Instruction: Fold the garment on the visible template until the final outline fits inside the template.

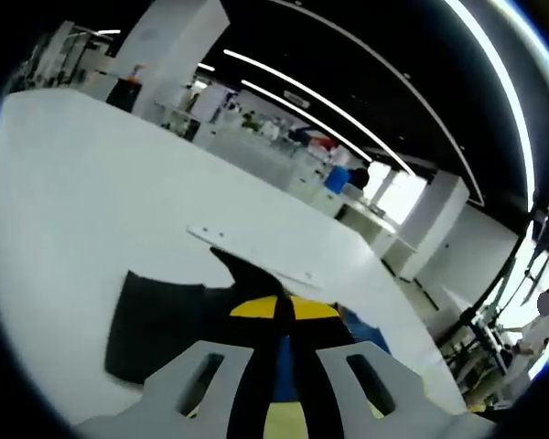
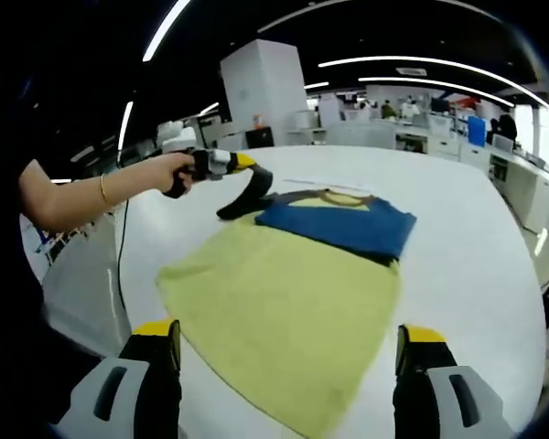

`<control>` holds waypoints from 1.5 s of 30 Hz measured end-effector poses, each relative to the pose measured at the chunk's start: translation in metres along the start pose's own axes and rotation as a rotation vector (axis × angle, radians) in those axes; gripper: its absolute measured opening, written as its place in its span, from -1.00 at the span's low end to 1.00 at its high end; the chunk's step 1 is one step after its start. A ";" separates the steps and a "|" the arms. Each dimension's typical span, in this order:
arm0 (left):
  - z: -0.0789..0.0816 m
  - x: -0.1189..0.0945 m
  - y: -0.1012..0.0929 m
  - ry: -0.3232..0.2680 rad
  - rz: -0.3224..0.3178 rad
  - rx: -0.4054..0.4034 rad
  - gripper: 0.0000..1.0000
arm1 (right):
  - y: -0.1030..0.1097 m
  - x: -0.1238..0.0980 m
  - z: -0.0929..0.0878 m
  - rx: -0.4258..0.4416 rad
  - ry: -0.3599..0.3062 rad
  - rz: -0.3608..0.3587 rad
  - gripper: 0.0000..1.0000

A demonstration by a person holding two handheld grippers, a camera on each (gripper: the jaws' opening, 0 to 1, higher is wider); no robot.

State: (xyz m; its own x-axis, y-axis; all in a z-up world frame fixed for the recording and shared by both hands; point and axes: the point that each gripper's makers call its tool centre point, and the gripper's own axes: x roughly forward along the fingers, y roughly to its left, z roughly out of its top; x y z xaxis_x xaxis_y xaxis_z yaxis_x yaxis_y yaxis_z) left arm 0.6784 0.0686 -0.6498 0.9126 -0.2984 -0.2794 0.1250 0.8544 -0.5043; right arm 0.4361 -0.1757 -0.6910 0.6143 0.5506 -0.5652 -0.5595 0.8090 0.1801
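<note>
The left gripper (image 2: 247, 197) is clamped on the garment's (image 2: 284, 302) collar edge on the table (image 2: 476, 265), while the right gripper (image 2: 288, 361) hangs wide open, holding nothing

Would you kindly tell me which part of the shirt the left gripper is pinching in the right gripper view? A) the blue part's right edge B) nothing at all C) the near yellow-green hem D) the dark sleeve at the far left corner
D: in the right gripper view the left gripper is closed on the dark sleeve at the far left of the shirt, lifting it off the white table.
</note>
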 end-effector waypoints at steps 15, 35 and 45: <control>-0.024 0.023 -0.047 0.024 -0.093 0.034 -0.99 | -0.005 -0.002 -0.009 0.021 0.010 -0.009 0.94; -0.033 0.047 -0.104 -0.001 -0.230 0.071 -0.99 | 0.001 -0.002 -0.006 -0.009 0.012 0.015 0.97; -0.050 0.055 -0.132 0.025 -0.302 0.083 -0.99 | -0.002 -0.002 -0.008 -0.006 0.021 0.005 0.96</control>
State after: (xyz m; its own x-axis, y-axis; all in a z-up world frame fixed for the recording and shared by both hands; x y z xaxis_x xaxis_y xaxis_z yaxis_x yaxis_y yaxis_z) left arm 0.6923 -0.0819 -0.6392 0.8194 -0.5539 -0.1476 0.4217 0.7569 -0.4993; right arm 0.4316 -0.1801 -0.6969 0.6001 0.5499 -0.5809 -0.5658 0.8052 0.1778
